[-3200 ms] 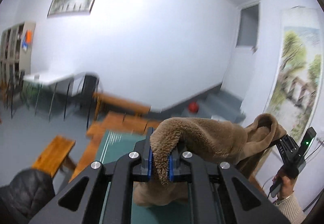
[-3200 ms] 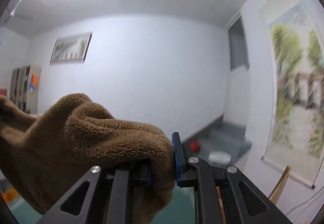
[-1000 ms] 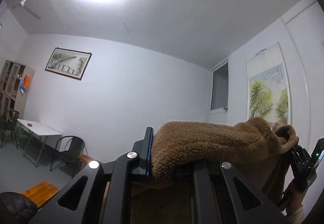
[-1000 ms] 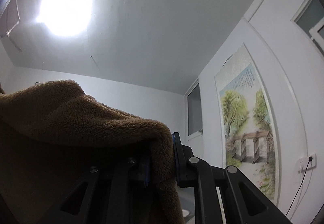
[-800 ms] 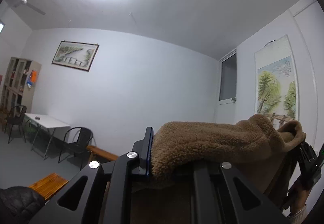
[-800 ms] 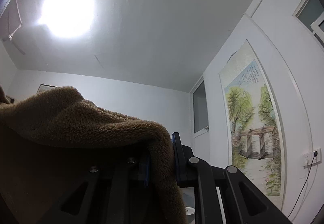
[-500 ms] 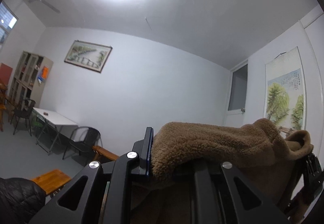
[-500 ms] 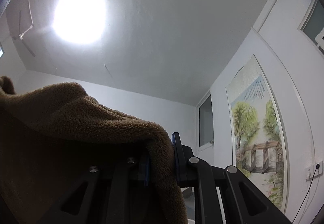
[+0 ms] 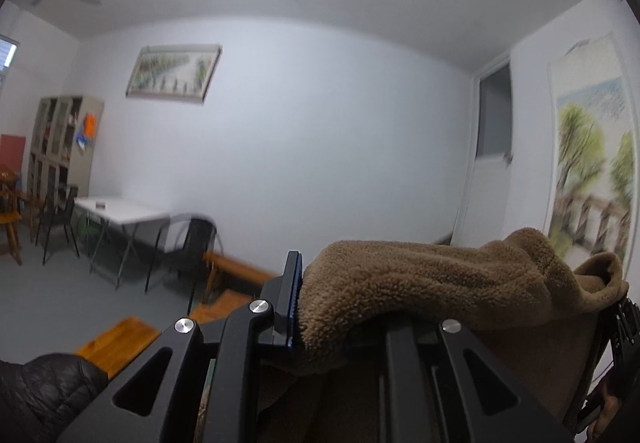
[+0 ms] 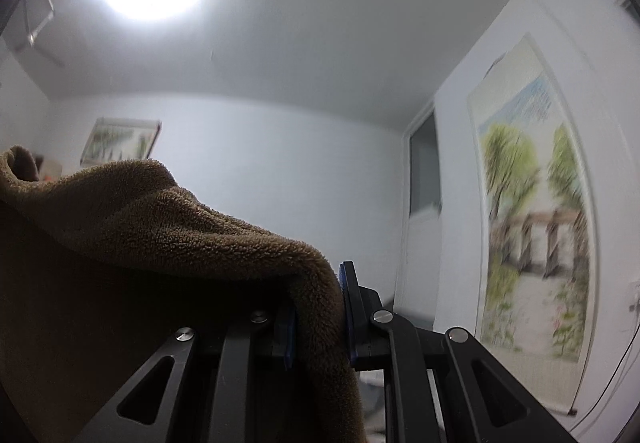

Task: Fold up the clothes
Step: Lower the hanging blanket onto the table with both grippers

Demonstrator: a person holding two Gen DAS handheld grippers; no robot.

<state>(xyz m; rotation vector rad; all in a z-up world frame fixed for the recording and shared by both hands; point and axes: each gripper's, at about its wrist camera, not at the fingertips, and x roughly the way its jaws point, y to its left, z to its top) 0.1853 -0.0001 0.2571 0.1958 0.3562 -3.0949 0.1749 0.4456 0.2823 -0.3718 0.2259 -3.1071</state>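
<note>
1. Holding a brown fleece garment (image 9: 420, 283) up in the air, both grippers have it between them, with the cameras looking at walls and ceiling rather than any worktop.
2. The left gripper (image 9: 316, 307) has its fingers clamped on a thick bunch of fleece at one end.
3. The right gripper (image 10: 316, 319) is closed on the other end, the pile bulging out between the blue pads (image 10: 346, 307).
4. The top edge spans from one grip to the other and the rest hangs slack below, out of view.
5. Handling call: soft, plush and floppy, with no stiffness to keep a crease.
6. It looks bulky rather than heavy, and the pile should grip, not slip.
7. Best holds are edges or corners, well apart, so the panel hangs flat.
</note>
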